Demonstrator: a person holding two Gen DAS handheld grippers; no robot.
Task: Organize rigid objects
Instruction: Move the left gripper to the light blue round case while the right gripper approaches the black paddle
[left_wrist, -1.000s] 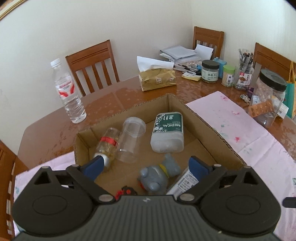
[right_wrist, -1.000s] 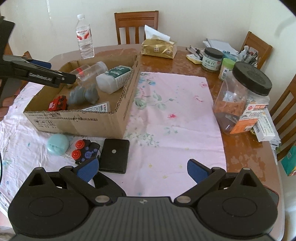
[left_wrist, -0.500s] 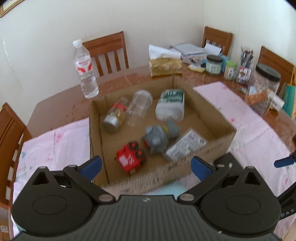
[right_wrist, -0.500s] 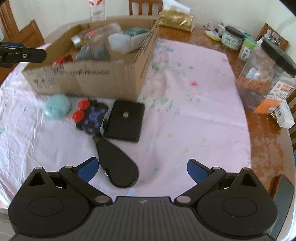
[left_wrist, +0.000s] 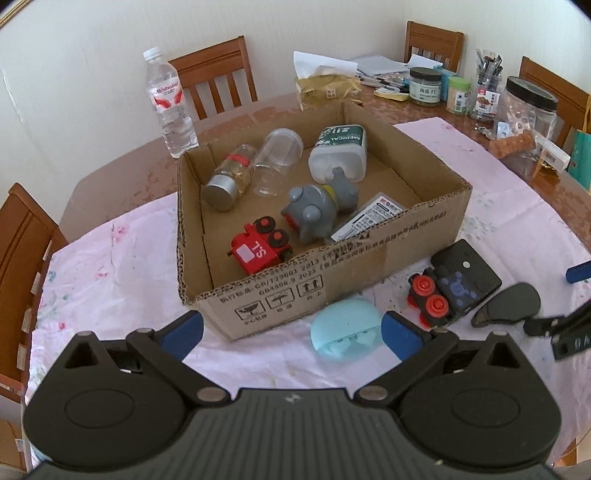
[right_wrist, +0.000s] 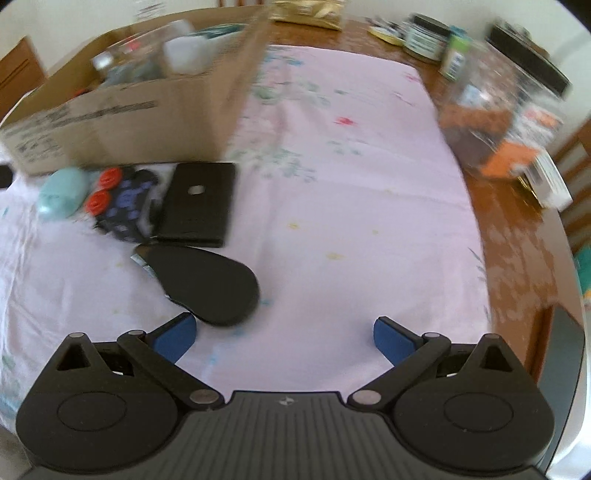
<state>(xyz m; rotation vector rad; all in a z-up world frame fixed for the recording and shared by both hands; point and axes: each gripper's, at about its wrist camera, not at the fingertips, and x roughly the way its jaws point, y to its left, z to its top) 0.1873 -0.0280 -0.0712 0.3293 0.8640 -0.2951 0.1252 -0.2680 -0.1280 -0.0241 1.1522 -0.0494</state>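
We have the left gripper with jaws wide apart, having just finished opening, nothing between the pads. Its right pad sits just beside the pale blue case, which lies on the pink tablecloth at about 1 o'clock from the gripper, touching or nearly touching the front wall of the cardboard box.

At 2 o'clock from the blue case – a black toy train with red wheels, leaning against a flat black square case. Past that at 3 o'clock, a black teardrop-shaped object, and the right gripper's arm enters from the frame edge.

Our right gripper is also spread open and empty, angled down over the cloth. The teardrop object lies at its 11 o'clock, just beside the left pad; we cannot tell whether they touch – the view is motion-blurred.

Inside the box, near to far: red toy train, grey toy figure, a labelled flat pack against the front wall, then a small glass jar with a metal lid, a clear plastic cup on its side, and a white container with a green label.

Beyond the box at 11 o'clock, a water bottle upright on the wooden table; at 12 o'clock a tissue pack; at 2 o'clock a big clear jar with a black lid.
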